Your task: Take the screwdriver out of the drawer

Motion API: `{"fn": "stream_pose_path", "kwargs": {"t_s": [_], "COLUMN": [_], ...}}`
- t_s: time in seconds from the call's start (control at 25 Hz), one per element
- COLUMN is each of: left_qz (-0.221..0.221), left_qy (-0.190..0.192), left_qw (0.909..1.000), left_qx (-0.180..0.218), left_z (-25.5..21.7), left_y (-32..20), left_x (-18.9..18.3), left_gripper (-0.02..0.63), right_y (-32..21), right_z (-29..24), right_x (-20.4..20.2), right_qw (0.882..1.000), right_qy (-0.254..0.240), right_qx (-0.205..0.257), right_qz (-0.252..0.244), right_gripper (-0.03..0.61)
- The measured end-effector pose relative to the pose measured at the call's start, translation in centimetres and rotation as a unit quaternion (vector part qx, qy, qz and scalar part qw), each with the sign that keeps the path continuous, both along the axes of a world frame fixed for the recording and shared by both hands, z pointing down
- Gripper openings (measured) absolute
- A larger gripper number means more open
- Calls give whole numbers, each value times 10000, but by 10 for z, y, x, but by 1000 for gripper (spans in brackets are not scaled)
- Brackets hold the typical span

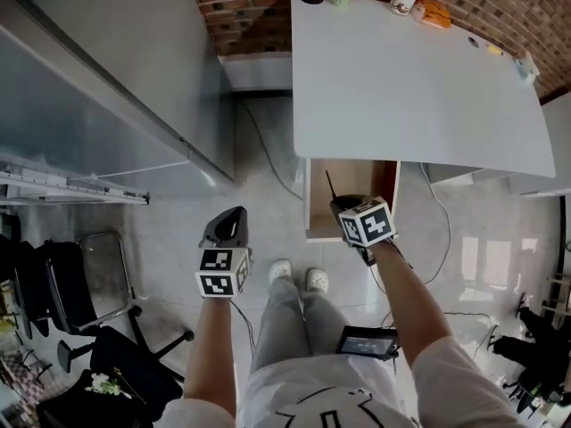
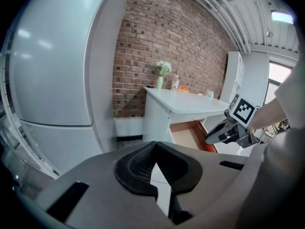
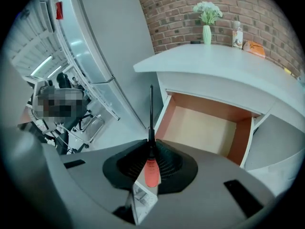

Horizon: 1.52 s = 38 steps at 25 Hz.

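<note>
Right gripper [image 3: 151,163] pinches the screwdriver [image 3: 151,128] just outside the open drawer [image 3: 205,128]; left gripper [image 2: 154,167], left of it, has its jaws pressed together.

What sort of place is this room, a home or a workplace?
Most likely a workplace, perhaps an office or a lab. A plain white desk with an open drawer stands against a bare brick wall, and black office chairs stand off to the left.

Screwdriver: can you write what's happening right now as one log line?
right gripper: shut on screwdriver | screwdriver: out of the open drawer | drawer: looks empty | left gripper: shut, empty, held aside
</note>
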<state>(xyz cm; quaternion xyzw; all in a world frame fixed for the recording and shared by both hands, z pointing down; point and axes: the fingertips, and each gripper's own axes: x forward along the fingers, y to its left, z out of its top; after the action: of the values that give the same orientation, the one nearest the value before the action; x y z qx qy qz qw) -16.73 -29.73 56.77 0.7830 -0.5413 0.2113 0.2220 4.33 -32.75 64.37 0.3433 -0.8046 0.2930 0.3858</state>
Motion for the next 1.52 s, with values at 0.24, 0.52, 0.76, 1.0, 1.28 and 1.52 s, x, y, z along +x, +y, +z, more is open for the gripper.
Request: {"fn": "stream_pose_path", "kwargs": {"t_s": [0.24,0.52,0.76,1.0,1.28,1.52], "left_qz": [-62,99,79,-75,-219,-321], "left_qy": [80,166,246,326,409,654], "left_qw": [9997,9981,9947,9912,9852,9770], "left_qx": [222,588,991,1284,1650,2003], "left_z": [-39,-88,-131,-165,-199,-235], "left_y": [5,16,14,16,14,12], "left_x": [2,15,19,17,10,8], "left_gripper": [8,8,8,8,8,8], "right_y": [8,22,29,34,36,41], "right_z": [-49,-112,-156,-192,-239,-283], "right_x": [2,2,9,22,29,42], "right_qw": [9995,9964,9926,9888,9777,9587], "right_qy": [-55,-104,-174,-327,-512,-654], "right_qx": [295,796,1179,1459,2008,2672], "right_qz": [-58,-274,-228,8,330,723], "right_gripper": [60,60,60,60,60,60]}}
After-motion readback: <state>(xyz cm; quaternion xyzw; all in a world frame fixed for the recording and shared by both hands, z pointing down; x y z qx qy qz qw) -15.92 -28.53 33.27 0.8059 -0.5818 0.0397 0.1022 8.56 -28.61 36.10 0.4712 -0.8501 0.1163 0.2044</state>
